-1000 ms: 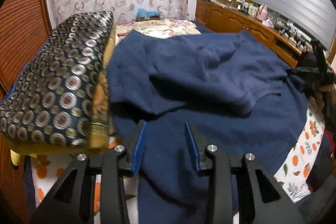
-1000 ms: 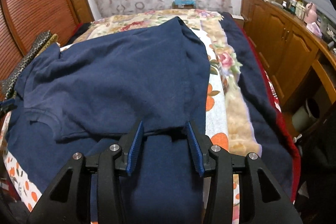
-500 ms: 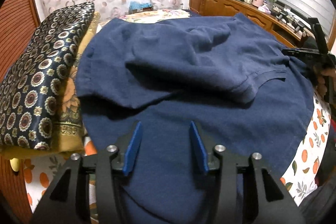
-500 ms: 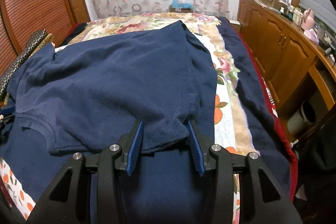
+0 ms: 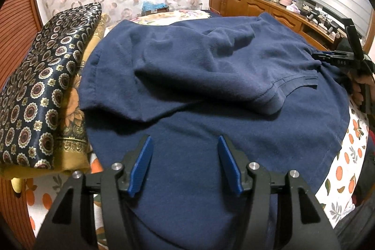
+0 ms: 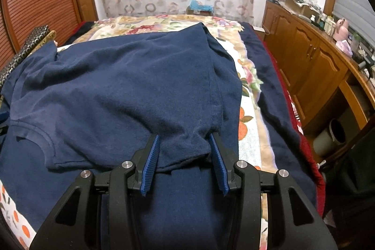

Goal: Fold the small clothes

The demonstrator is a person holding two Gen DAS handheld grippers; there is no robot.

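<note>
Looking through the right wrist view, I have the right gripper (image 6: 184, 149) with its blue pads straddling a bunched corner of the navy shirt (image 6: 121, 90), which sits at lower centre of the frame; the pads stand a little apart with cloth between them, so I read them as not yet clamped. The shirt lies spread on the bed (image 6: 248, 132), its folded-over upper layer running from that corner toward the upper centre of the frame, hem edge trailing to the lower left. In the left wrist view the left gripper (image 5: 185, 163) hangs wide apart over flat navy cloth at lower centre, holding nothing; the patterned cushion (image 5: 44, 86) fills the left side. My right hand is the nearer one to the fold's corner. Compared with a second ago, the corner has slid in between the right pads, and the left tongs have spread wider and drifted further onto the shirt.
</note>
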